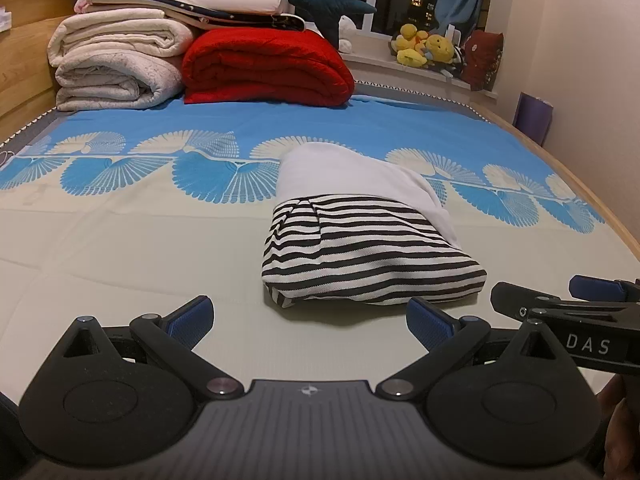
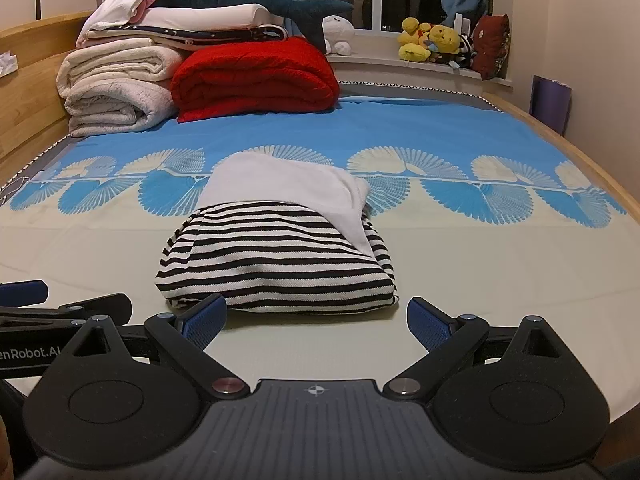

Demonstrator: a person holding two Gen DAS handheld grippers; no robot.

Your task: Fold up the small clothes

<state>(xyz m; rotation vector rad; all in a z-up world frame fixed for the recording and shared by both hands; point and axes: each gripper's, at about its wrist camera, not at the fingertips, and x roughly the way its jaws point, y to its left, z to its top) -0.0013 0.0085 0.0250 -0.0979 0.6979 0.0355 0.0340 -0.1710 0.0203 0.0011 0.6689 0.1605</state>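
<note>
Lying folded on the bed sheet [image 1: 120,248], the striped garment [image 1: 368,256] sits right of centre in the left wrist view and at mid-frame in the right wrist view, a white layer [image 2: 288,188] draped over its far half. The left gripper [image 1: 310,320] is held low and level above the sheet at the bottom of its frame, blue-padded fingers [image 1: 190,318] spread wide with nothing between them; the garment's near edge lies just beyond its right finger. The right gripper [image 2: 316,320] is posed the same way, low and level, fingers [image 2: 430,326] wide apart and empty, its left pad just at the garment's near hem. Each gripper shows in the other's lower corner, side by side. Folded blankets, one red [image 2: 256,76], are stacked upper left, with plush toys [image 2: 430,42] on the windowsill, upper right.
</note>
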